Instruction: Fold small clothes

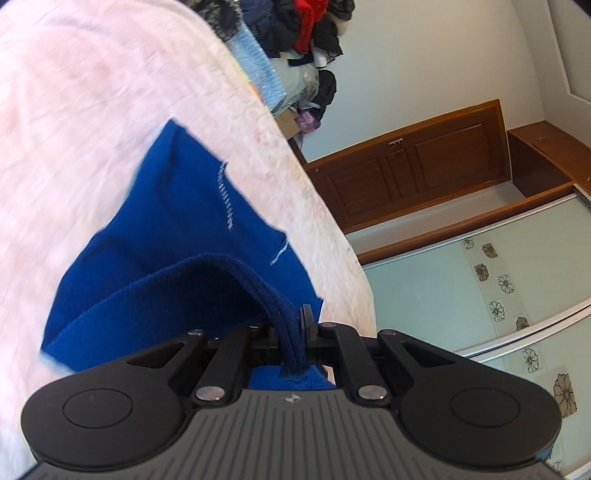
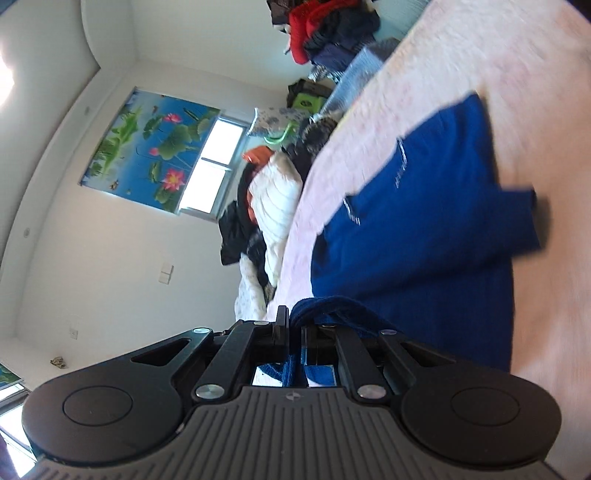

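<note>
A blue knit garment (image 1: 177,229) lies spread on a pale pink bed cover (image 1: 92,110). My left gripper (image 1: 291,325) is shut on its ribbed hem, which is lifted off the bed and runs between the jaws. In the right wrist view the same blue garment (image 2: 436,206) stretches away over the pink bed cover (image 2: 517,74). My right gripper (image 2: 293,325) is shut on another ribbed edge of it, raised above the bed. A dark shape that may be the other gripper (image 2: 541,221) shows blurred at the garment's far side. Both views are tilted and smeared.
A heap of dark and red clothes (image 1: 306,33) sits beyond the bed's far end. White bedding and dark clothes (image 2: 269,206) are piled beside the bed under a window (image 2: 214,166). A brown wooden door (image 1: 406,170) and a patterned wardrobe front (image 1: 480,295) stand to the side.
</note>
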A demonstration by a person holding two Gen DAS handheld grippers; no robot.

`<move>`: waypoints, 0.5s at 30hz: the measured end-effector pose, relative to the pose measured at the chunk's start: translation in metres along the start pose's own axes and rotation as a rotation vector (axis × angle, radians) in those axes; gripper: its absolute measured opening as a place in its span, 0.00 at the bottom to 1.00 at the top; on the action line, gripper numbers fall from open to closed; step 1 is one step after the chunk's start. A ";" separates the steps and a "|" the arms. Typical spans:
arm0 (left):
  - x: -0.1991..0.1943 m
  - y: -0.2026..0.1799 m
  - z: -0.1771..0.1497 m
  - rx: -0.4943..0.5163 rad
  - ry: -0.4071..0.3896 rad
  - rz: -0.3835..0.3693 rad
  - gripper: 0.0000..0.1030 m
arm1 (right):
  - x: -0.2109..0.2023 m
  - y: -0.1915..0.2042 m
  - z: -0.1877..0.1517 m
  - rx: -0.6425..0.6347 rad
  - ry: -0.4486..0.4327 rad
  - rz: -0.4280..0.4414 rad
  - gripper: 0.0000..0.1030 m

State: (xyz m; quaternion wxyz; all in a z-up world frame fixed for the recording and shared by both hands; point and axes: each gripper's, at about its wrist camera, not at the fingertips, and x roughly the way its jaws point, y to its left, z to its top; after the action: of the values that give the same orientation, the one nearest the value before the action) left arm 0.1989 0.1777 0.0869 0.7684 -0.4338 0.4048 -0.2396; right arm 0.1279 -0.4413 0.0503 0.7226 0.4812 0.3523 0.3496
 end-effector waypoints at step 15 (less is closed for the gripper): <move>0.137 0.023 0.109 -0.092 0.031 0.104 0.07 | 0.074 -0.098 0.134 0.166 -0.074 -0.091 0.10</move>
State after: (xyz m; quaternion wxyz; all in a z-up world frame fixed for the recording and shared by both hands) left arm 0.3664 0.1426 0.0429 0.7527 -0.4433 0.4494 -0.1871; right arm 0.2950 -0.4671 -0.0159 0.7080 0.5355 0.3743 0.2680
